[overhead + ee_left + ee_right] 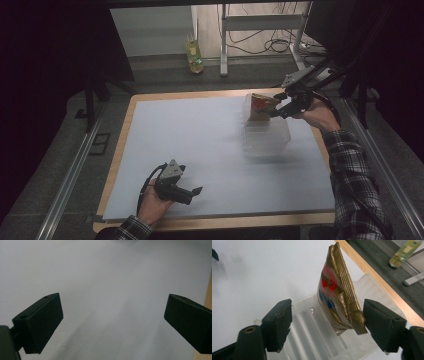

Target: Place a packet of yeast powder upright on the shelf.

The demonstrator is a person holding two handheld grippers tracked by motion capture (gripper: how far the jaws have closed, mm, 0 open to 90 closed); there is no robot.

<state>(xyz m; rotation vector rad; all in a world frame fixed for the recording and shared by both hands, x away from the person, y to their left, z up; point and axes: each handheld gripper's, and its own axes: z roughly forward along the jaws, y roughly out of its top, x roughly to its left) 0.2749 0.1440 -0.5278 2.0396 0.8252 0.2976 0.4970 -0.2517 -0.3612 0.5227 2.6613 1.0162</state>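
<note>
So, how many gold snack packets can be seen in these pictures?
1. The gold packet stands upright in the clear plastic container at the far right of the table, between the open jaws of the right gripper. Others inside the container may be hidden.

The high view is dim, with black, underexposed corners on both sides and a pale, evenly lit surface (200, 150) at centre. A clear container (267, 135) there looks smeared and hazy. Soft shadows lie beside the left gripper (192, 192). In the left gripper view the surface is a grey, featureless gradient, darker toward the bottom, and the black fingers (40, 322) show little detail. The right gripper view is brighter and sharper, with glare on a gold packet (339, 300).
</note>
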